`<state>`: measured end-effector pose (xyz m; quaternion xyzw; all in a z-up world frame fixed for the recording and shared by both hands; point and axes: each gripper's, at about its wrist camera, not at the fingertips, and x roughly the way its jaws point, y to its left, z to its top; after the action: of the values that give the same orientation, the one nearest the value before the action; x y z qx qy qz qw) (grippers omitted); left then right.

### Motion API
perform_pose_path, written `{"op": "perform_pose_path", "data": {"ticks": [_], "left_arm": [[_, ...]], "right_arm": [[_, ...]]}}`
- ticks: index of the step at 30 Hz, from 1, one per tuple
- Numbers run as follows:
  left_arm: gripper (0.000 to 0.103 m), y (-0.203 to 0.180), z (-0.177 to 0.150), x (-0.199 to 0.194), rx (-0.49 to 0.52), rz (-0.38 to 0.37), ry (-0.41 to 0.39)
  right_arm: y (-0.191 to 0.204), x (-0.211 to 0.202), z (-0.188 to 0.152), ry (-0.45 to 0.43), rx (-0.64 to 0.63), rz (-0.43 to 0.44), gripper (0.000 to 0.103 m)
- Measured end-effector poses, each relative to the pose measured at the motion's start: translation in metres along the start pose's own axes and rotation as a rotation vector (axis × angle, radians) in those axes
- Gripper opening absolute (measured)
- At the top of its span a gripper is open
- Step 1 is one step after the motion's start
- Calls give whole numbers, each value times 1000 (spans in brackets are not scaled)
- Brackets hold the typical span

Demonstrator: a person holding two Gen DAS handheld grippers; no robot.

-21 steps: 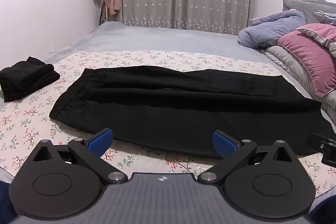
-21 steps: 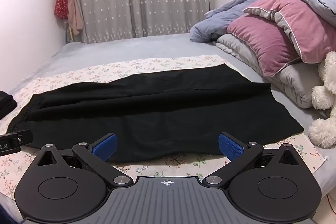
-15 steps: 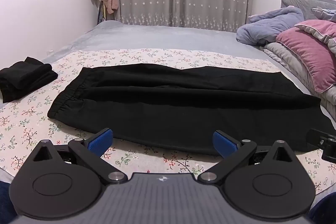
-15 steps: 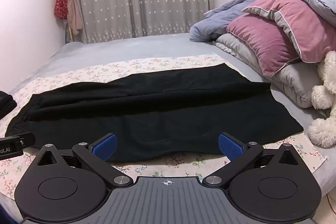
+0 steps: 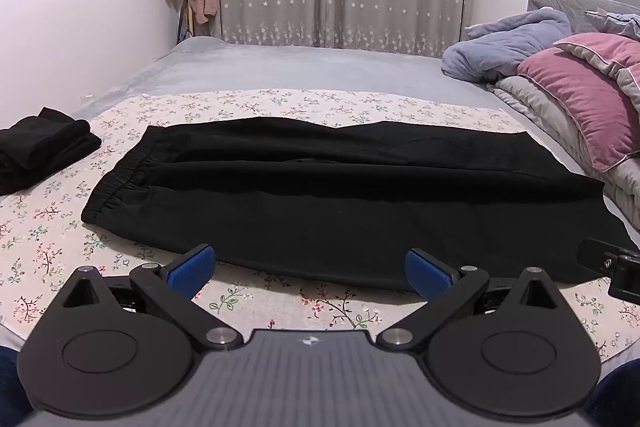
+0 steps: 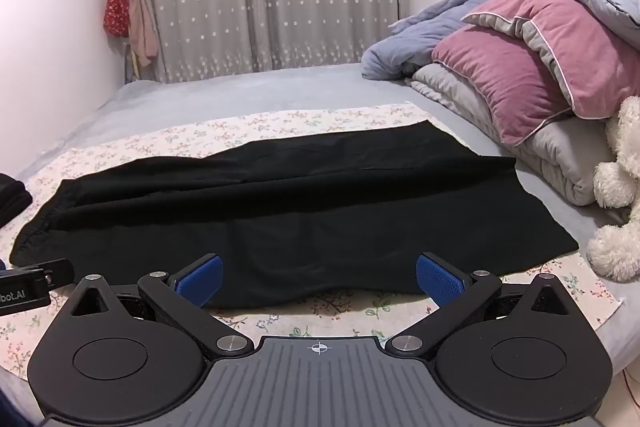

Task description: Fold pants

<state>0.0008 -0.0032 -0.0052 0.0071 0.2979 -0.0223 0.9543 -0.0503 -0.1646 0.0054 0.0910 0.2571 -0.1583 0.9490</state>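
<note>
Lying flat across the bed [image 5: 304,67] at 12 o'clock, the pants [image 5: 320,195] are looking soft, light and floppy. Both the left gripper [image 5: 307,267] and right gripper [image 6: 318,277] are hovering spread wide and empty; I judge the waistband [image 5: 116,183] at 10 o'clock and the hems at 3 o'clock the best holds.

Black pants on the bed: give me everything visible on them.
The black pants lie flat on a floral cloth on the bed, spread sideways. They look like soft matte fabric, one leg seemingly laid over the other. A gathered elastic waistband is at the left end; the leg ends reach right, toward the pillows. Long shallow creases run lengthwise. Nothing grips them: both grippers hover open at the near edge.
</note>
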Motion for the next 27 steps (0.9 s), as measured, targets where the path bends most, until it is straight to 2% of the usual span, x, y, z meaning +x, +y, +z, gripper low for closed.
{"op": "perform_pose_path", "data": {"ticks": [27], "left_arm": [[103, 0, 0, 1, -1, -9, 6]], "right_arm": [[-3, -7, 0, -8, 10, 1, 103]]}}
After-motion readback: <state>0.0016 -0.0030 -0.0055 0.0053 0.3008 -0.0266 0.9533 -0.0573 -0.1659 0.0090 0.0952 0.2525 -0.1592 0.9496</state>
